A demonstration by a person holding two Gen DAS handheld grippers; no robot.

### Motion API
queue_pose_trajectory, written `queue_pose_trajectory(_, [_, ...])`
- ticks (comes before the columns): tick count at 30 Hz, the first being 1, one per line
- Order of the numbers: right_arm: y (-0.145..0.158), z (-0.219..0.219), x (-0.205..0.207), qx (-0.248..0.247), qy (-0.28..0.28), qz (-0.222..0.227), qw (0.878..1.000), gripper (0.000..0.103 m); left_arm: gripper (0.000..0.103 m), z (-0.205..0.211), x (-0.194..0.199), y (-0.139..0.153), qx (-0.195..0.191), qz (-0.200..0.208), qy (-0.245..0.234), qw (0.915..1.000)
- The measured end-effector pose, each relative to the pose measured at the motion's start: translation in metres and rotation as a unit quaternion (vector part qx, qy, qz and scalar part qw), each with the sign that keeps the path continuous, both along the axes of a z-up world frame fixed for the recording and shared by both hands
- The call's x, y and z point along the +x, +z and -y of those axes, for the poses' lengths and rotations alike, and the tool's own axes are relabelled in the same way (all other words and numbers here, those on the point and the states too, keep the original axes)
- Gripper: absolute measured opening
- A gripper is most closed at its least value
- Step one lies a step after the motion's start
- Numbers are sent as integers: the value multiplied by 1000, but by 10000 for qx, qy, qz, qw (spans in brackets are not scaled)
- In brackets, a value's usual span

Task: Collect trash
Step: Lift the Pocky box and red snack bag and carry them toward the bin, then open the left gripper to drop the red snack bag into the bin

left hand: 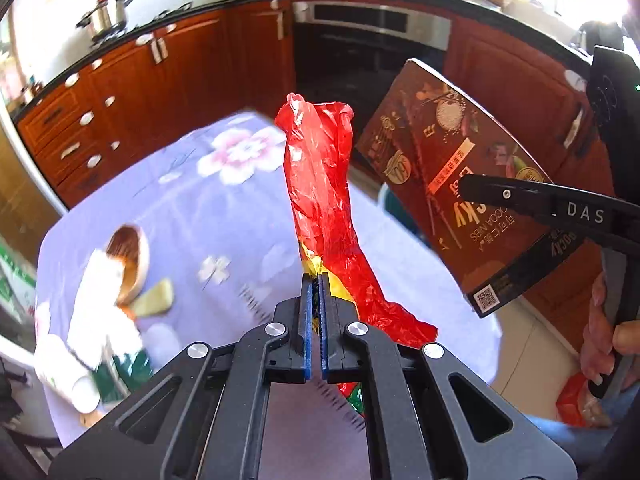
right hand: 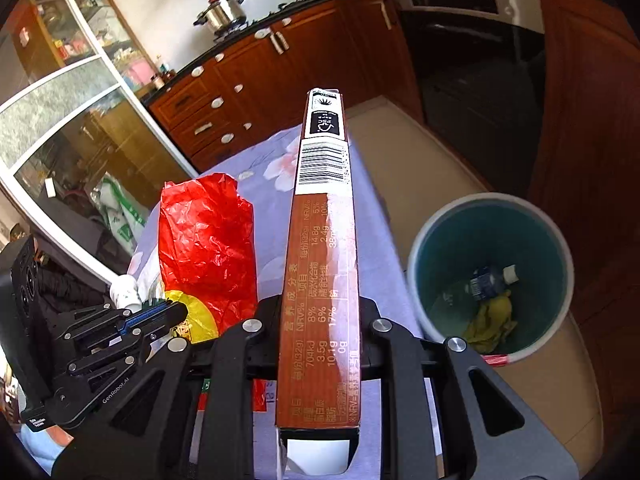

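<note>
My left gripper (left hand: 318,282) is shut on the lower end of a crumpled red plastic bag (left hand: 320,184) with a yellow patch, which stands up above the purple floral tablecloth (left hand: 224,216). The right wrist view shows the same bag (right hand: 208,248) in the left gripper (right hand: 178,312). My right gripper (right hand: 320,308) is shut on a long brown snack box (right hand: 322,260), held on edge; its open end faces the camera. In the left wrist view the box (left hand: 460,184) hangs to the right of the bag, one finger of the right gripper (left hand: 472,188) across its face.
A round bin (right hand: 424,264) stands on the floor right of the table, holding a bottle (right hand: 490,280) and yellow scraps. A tipped wooden bowl (left hand: 128,264), white cups (left hand: 72,376) and a pale yellow piece (left hand: 156,298) lie on the table's left. Wooden cabinets (left hand: 132,92) and an oven stand behind.
</note>
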State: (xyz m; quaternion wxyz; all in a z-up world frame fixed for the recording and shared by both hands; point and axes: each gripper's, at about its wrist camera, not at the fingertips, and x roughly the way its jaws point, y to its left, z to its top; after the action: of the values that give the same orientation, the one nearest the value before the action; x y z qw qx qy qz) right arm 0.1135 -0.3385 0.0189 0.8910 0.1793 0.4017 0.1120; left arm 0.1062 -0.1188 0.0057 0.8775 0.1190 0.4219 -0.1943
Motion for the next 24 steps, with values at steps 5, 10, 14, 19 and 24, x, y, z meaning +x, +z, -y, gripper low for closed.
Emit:
queue_pose_trajectory(5, [2,66,-6,4,-645,45,9979,18,3,60,27,4,32,15,-443,9990])
queue_pose_trajectory(10, [-11,113,-11,-2,-1039,-127,9945,18,3,117,44,-9,106,-205,-822,9963])
queue_pose_trajectory(14, [-27,134,-9,-28,-1161,-332,9927,18,3,154,57,-23,155,-366,-920,9950])
queue_pose_trajectory(19, [-39,151,-2,-92,-1192,-496,9916,18,3,183,73,-41,213,-506,-884,9946])
queue_pose_trajectory(24, [-45,158,13,-168,-1038,-667,9922,19,4,195,84,-67,303,-855,-880,9920])
